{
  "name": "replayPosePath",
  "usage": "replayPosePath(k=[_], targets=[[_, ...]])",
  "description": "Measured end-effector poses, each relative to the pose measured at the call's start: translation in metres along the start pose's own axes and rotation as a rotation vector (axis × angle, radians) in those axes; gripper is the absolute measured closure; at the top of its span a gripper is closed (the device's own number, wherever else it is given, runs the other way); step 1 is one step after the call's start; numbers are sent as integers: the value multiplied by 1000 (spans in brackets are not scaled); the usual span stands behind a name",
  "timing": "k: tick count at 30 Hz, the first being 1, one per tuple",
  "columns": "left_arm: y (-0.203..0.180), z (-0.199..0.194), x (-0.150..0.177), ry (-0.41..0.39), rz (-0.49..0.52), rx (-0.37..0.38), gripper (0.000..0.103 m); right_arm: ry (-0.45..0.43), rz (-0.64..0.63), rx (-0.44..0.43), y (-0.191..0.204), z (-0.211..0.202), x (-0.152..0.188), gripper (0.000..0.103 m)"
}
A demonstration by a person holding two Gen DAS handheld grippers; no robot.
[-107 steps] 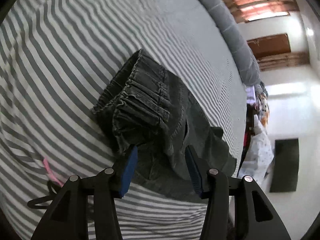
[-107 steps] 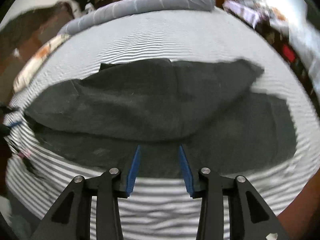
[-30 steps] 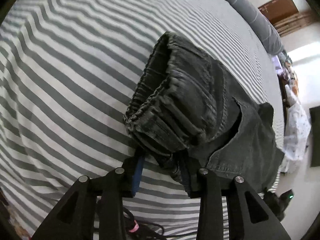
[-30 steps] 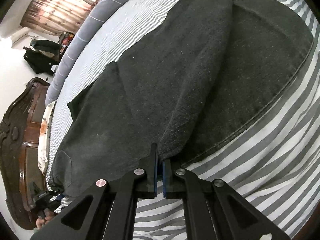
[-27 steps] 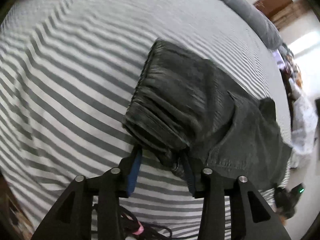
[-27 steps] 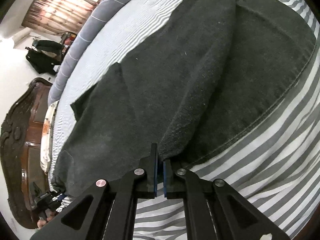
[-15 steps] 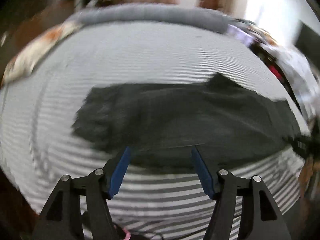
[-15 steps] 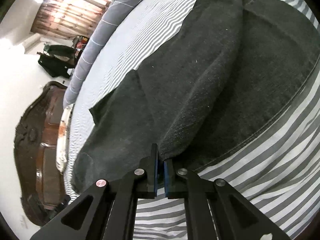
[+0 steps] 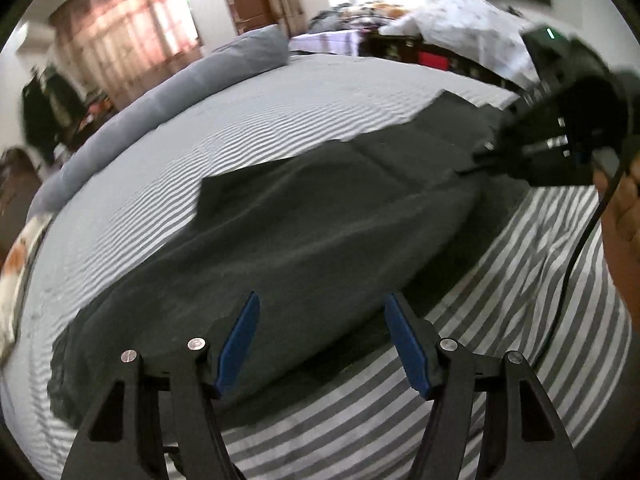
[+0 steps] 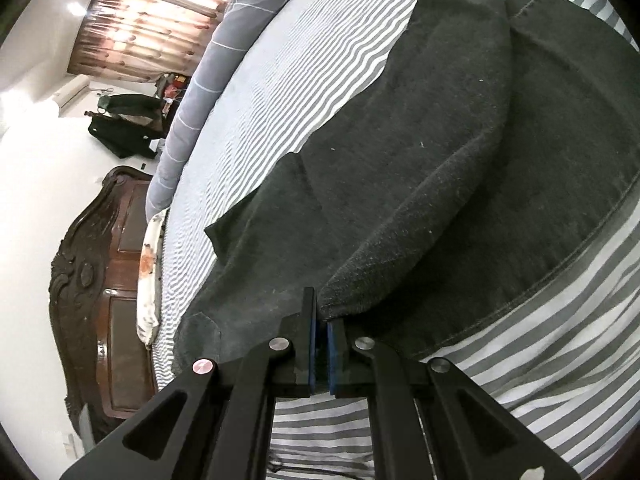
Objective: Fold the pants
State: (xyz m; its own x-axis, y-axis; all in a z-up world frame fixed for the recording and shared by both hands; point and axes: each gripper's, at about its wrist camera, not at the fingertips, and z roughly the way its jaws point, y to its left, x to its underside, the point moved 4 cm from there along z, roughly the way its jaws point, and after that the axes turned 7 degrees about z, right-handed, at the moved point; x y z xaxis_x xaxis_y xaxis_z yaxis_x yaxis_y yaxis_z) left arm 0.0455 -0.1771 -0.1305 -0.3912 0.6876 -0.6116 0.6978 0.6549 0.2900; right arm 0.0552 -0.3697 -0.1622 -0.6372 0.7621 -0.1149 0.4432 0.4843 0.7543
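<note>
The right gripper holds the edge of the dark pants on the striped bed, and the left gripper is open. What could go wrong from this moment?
1. The right gripper pinches only a thin fold of the pants; a pull may slip it free.
2. The left gripper is open above the cloth, so one-sided pulling could skew the fold.
3. Dragging may wrinkle the striped sheet.

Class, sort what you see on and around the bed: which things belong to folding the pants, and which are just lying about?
Job in hand: pants; right gripper, clamping the fold; left gripper, open.

Lying about: grey bolster; striped bedsheet; wooden headboard.
</note>
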Motion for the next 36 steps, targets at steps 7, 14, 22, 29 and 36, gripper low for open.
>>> replayPosePath(k=[7, 14, 22, 29, 36], targets=[[-31, 40, -27, 27, 106, -34, 40, 17, 30, -48, -11, -3, 3, 97], [-37, 62, -38, 60, 92, 27, 97, 39, 43, -65, -31, -6, -2, 87], [-33, 62, -38, 54, 50, 66, 97, -115, 111, 22, -70, -29, -52, 72], [-32, 61, -29, 63, 18, 103, 97, -174, 213, -21, -83, -22, -114, 72], [-26, 65, -28, 58, -34, 134, 97, -191, 33, 41, -20, -12, -146, 94]])
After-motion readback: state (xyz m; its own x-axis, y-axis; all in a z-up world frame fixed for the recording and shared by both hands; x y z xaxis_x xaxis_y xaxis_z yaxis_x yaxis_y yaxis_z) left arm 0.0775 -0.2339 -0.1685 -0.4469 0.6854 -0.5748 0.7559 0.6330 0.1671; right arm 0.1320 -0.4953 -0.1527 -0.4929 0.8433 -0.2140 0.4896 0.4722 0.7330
